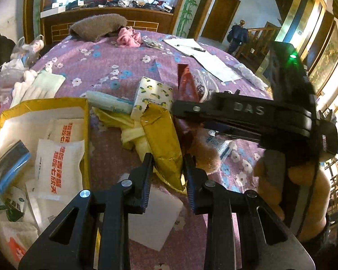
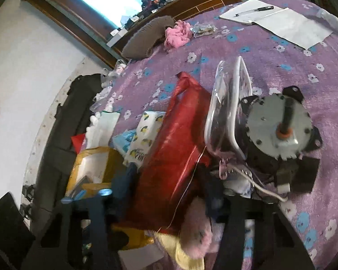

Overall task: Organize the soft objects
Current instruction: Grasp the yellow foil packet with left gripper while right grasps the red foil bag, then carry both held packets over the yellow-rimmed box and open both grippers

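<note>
While L gripper (image 1: 167, 164) tilts down clamping gold packet (image 1: 162, 139), R gripper (image 2: 166, 191) straddles red bag (image 2: 175, 135), grip unclear.

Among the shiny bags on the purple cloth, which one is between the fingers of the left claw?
The gold foil bag: its near end sits between the left claw fingers. The red bag lies farther back, behind the right claw.

A crinkled gold foil packet (image 1: 162, 141) lies lengthwise on the purple flowered tabletop (image 1: 115, 63), just beside a yellow cloth (image 1: 129, 132) and a lemon-print tissue pack (image 1: 152, 96). A fluffy brown plush (image 1: 205, 155) sits to its right.
</note>
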{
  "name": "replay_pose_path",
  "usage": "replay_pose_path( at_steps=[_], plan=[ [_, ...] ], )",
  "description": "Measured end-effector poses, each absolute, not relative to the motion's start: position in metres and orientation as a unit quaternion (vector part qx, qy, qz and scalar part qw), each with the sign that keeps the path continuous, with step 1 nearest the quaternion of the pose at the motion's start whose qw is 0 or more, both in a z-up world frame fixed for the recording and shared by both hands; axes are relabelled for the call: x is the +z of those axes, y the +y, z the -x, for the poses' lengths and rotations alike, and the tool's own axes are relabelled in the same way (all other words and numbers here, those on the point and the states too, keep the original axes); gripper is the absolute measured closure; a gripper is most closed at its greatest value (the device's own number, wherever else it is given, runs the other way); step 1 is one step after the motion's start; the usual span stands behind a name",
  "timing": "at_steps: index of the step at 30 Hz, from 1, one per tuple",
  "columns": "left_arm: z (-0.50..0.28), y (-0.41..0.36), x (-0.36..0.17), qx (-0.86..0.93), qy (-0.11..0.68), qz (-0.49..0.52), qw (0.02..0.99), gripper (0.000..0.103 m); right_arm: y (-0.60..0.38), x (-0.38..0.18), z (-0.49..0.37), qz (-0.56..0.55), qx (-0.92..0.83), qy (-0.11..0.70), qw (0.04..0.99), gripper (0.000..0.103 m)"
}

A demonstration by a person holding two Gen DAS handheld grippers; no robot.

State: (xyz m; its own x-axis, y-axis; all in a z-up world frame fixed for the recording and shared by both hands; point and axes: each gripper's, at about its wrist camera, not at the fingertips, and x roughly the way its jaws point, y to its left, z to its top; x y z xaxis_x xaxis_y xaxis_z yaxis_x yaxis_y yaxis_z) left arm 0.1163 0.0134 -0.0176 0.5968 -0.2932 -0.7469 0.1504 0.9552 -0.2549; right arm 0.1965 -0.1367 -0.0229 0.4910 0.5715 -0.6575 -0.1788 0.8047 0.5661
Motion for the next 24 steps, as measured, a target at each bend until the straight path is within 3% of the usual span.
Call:
replay_pose_path(
  at_steps=[4, 7, 24],
  plan=[
    [-0.113, 0.013, -0.018, -0.131, 0.434, 0.089, 0.887, 0.077, -0.148, -0.024, -0.186, -0.232, 0.232, 0.445, 0.833, 0.084],
    [-0.110, 0.015, -0.018, -0.133, 0.436, 0.097, 0.885, 0.077, -0.160, -0.028, -0.180, -0.257, 0.246, 0.435, 0.827, 0.088],
    [-0.089, 0.027, -0.010, -0.138, 0.427, 0.141, 0.883, 0.078, -0.190, -0.031, -0.099, -0.332, 0.322, 0.362, 0.809, 0.089]
  ],
)
